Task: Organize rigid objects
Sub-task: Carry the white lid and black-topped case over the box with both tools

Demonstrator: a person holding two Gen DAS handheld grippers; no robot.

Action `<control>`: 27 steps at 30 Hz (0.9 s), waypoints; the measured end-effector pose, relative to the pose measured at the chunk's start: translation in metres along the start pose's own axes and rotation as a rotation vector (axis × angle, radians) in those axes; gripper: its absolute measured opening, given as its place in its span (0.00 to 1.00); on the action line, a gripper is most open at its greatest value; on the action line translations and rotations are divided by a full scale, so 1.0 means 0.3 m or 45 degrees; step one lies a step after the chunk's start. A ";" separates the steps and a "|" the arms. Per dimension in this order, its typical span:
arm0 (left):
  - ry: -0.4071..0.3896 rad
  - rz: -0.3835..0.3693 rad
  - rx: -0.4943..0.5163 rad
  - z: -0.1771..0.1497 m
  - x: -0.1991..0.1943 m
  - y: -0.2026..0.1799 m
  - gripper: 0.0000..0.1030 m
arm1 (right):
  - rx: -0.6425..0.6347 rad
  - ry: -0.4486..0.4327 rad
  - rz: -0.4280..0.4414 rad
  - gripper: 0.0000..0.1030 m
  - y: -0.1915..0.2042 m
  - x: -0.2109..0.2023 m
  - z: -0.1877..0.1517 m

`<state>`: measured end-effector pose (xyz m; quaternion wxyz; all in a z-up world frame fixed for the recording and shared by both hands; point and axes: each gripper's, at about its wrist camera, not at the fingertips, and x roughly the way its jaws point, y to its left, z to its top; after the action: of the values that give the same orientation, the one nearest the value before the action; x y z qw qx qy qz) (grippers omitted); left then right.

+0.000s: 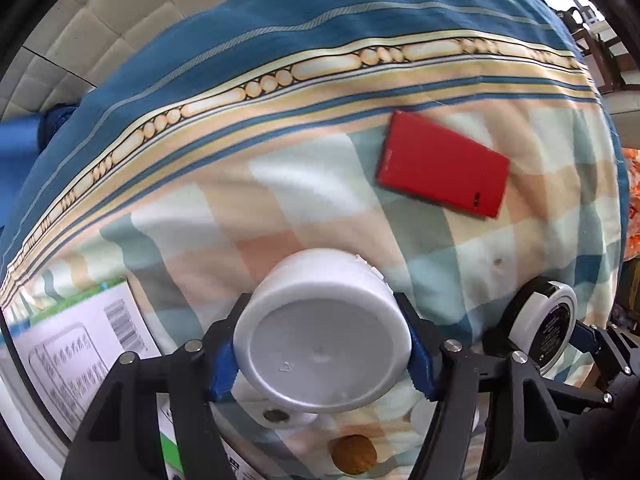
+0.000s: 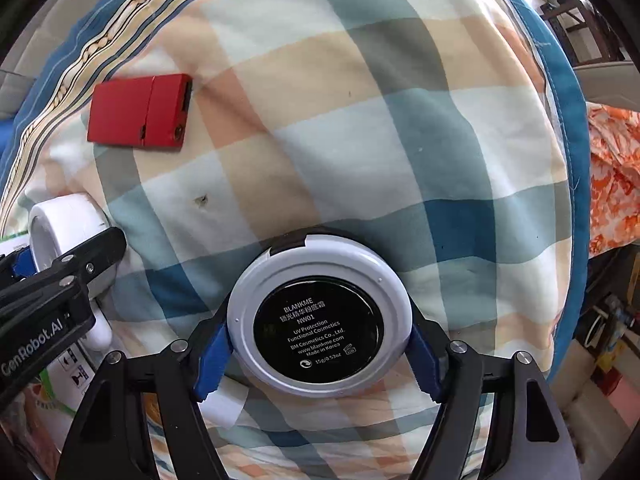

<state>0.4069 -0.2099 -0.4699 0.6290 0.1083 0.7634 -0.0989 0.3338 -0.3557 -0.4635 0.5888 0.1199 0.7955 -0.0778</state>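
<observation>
My left gripper (image 1: pixel 322 344) is shut on a white plastic jar (image 1: pixel 322 328), held bottom toward the camera above the checked bedspread (image 1: pixel 280 184). My right gripper (image 2: pixel 318 348) is shut on a round white cosmetic compact (image 2: pixel 319 316) with a black label on its base. The compact and right gripper also show in the left wrist view (image 1: pixel 548 328) at the right. The jar and left gripper show in the right wrist view (image 2: pixel 60 228) at the left. A red flat case (image 1: pixel 442 164) lies on the bedspread ahead; it also shows in the right wrist view (image 2: pixel 138 110).
A white printed box (image 1: pixel 80 344) lies at the left. A brown walnut-like object (image 1: pixel 354 456) and small white items (image 2: pixel 224 404) lie on the bedspread below the grippers. Orange patterned cloth (image 2: pixel 612 176) is at the right. A padded headboard (image 1: pixel 100 28) is beyond the bed.
</observation>
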 end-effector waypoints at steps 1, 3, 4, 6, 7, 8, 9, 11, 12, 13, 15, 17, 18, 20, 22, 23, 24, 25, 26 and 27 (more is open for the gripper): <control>-0.006 -0.011 0.003 -0.016 -0.011 -0.007 0.64 | -0.002 -0.002 -0.001 0.75 0.004 -0.006 -0.007; -0.035 -0.021 0.004 -0.045 -0.041 -0.018 0.64 | -0.004 -0.019 0.000 0.75 0.010 -0.025 -0.019; -0.048 -0.031 0.002 -0.060 -0.060 -0.022 0.64 | -0.004 -0.028 0.002 0.75 0.013 -0.038 -0.027; -0.077 -0.058 -0.006 -0.087 -0.101 -0.021 0.64 | -0.014 -0.044 0.012 0.75 0.017 -0.062 -0.039; -0.097 -0.066 -0.010 -0.104 -0.127 -0.019 0.64 | -0.021 -0.056 0.014 0.75 0.024 -0.081 -0.050; -0.124 -0.075 -0.014 -0.121 -0.158 -0.014 0.64 | -0.027 -0.069 0.020 0.75 0.033 -0.102 -0.061; -0.143 -0.079 -0.017 -0.133 -0.181 -0.007 0.64 | -0.038 -0.082 0.024 0.75 0.042 -0.124 -0.074; -0.188 -0.106 -0.031 -0.174 -0.241 0.008 0.64 | -0.059 -0.118 0.030 0.75 0.068 -0.172 -0.105; -0.209 -0.118 -0.033 -0.196 -0.271 0.018 0.64 | -0.075 -0.136 0.034 0.75 0.085 -0.197 -0.122; -0.227 -0.125 -0.037 -0.214 -0.305 0.037 0.64 | -0.094 -0.162 0.036 0.75 0.110 -0.228 -0.144; -0.272 -0.134 -0.051 -0.263 -0.368 0.074 0.64 | -0.111 -0.196 0.034 0.75 0.144 -0.269 -0.174; -0.314 -0.141 -0.065 -0.318 -0.408 0.135 0.64 | -0.127 -0.228 0.050 0.75 0.192 -0.315 -0.214; -0.333 -0.144 -0.074 -0.339 -0.429 0.164 0.64 | -0.141 -0.243 0.053 0.75 0.218 -0.333 -0.240; -0.360 -0.147 -0.094 -0.362 -0.475 0.206 0.64 | -0.164 -0.272 0.071 0.75 0.266 -0.372 -0.288; -0.386 -0.149 -0.118 -0.415 -0.521 0.268 0.64 | -0.201 -0.303 0.082 0.75 0.332 -0.417 -0.341; -0.398 -0.147 -0.131 -0.450 -0.530 0.292 0.64 | -0.219 -0.320 0.087 0.75 0.371 -0.436 -0.365; -0.411 -0.143 -0.146 -0.486 -0.549 0.333 0.64 | -0.241 -0.334 0.091 0.75 0.394 -0.456 -0.389; -0.419 -0.139 -0.153 -0.501 -0.549 0.357 0.64 | -0.266 -0.349 0.101 0.75 0.443 -0.471 -0.419; -0.429 -0.132 -0.163 -0.527 -0.564 0.393 0.64 | -0.281 -0.355 0.109 0.75 0.464 -0.476 -0.457; -0.443 -0.128 -0.178 -0.559 -0.577 0.436 0.64 | -0.283 -0.370 0.096 0.75 0.499 -0.482 -0.484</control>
<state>0.3195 -0.0437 -0.2701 0.7517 0.0074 0.6528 -0.0939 0.2828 -0.1880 -0.2800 0.7096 0.0712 0.7008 0.0163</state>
